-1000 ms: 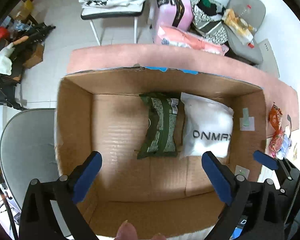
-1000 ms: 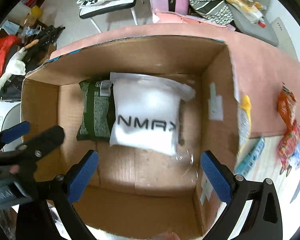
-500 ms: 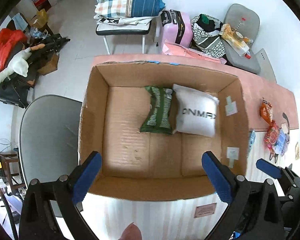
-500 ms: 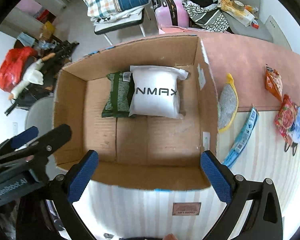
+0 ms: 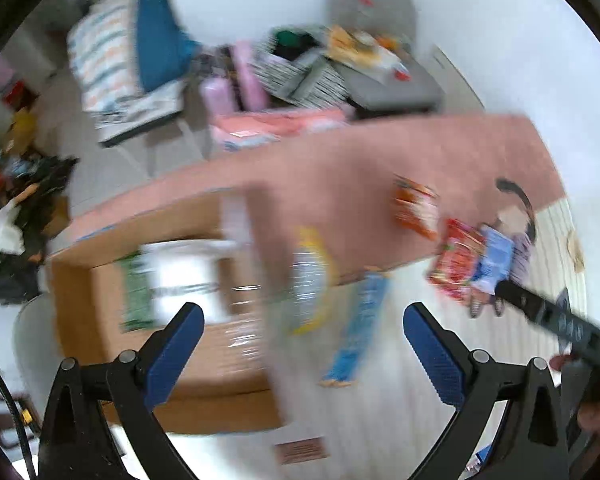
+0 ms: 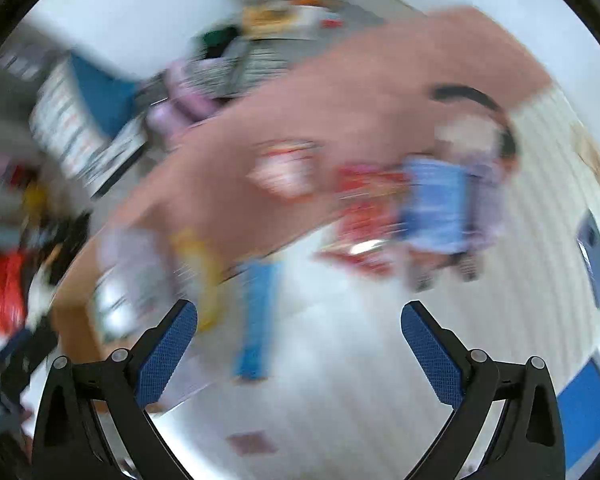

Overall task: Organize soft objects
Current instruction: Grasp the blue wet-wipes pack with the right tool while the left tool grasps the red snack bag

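On the desk [image 5: 380, 420] in front of you, both pairs of tongs stand wide apart and carry nothing: your left tongs [image 5: 300, 354] hang over the gap between the open brown cardboard box [image 5: 236, 364] and the loose packets, and your right tongs [image 6: 299, 354] face the pile further right. This looks like the fetching step, with a new soft item to be chosen.

Inside the box a white pillowy bag [image 5: 188, 276] lies touching a dark green crinkled pouch [image 5: 134, 292]. Just outside the box wall lies a yellow-edged silvery pouch [image 5: 310, 280], and beside it a long blue flat packet [image 5: 358, 332]. Well apart, on the pink cloth [image 5: 340, 168], sits an orange snack bag [image 5: 416, 210], near a heap of red and pale blue packets [image 5: 472, 266].

Both views are heavily smeared, so the packets' exact outlines are probably unreliable. For the next move, steady a wrist, centre the tongs over one packet's middle and pinch gently; these bags will likely crumple and slide.
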Demonstrator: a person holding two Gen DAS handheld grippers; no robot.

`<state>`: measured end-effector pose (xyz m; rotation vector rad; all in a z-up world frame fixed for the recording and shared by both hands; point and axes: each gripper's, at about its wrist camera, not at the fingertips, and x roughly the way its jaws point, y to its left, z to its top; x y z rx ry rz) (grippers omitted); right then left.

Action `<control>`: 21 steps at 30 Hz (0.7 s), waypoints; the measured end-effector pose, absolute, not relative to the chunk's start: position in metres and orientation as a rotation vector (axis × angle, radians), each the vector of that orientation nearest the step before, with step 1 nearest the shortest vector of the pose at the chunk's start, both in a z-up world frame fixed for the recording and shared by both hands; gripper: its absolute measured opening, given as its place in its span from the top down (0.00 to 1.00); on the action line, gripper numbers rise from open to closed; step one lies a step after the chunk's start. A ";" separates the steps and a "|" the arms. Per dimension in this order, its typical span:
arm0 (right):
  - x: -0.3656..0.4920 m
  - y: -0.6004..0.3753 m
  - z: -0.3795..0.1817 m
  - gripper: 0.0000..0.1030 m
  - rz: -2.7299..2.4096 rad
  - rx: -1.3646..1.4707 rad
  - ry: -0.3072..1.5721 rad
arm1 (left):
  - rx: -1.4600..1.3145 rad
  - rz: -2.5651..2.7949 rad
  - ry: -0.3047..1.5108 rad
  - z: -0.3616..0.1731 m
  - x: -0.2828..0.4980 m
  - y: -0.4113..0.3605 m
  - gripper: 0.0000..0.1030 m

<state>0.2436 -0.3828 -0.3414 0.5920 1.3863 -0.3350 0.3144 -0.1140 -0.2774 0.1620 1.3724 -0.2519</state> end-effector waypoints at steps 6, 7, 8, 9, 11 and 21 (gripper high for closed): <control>0.274 -0.467 -0.419 0.23 -0.400 0.655 1.493 | 0.287 -0.353 1.512 -0.356 0.330 -0.222 0.24; 0.278 -0.474 -0.431 0.26 -0.415 0.648 1.516 | 0.307 -0.361 1.526 -0.366 0.330 -0.234 0.24; 0.283 -0.480 -0.442 0.30 -0.427 0.645 1.532 | 0.325 -0.367 1.537 -0.374 0.331 -0.243 0.24; 0.288 -0.483 -0.453 0.31 -0.434 0.634 1.552 | 0.332 -0.372 1.546 -0.379 0.330 -0.248 0.24; 0.291 -0.486 -0.467 0.34 -0.437 0.632 1.578 | 0.335 -0.384 1.574 -0.390 0.331 -0.258 0.24; 0.288 -0.510 -0.479 0.53 -0.372 0.565 1.658 | 0.359 -0.468 1.666 -0.434 0.339 -0.311 0.24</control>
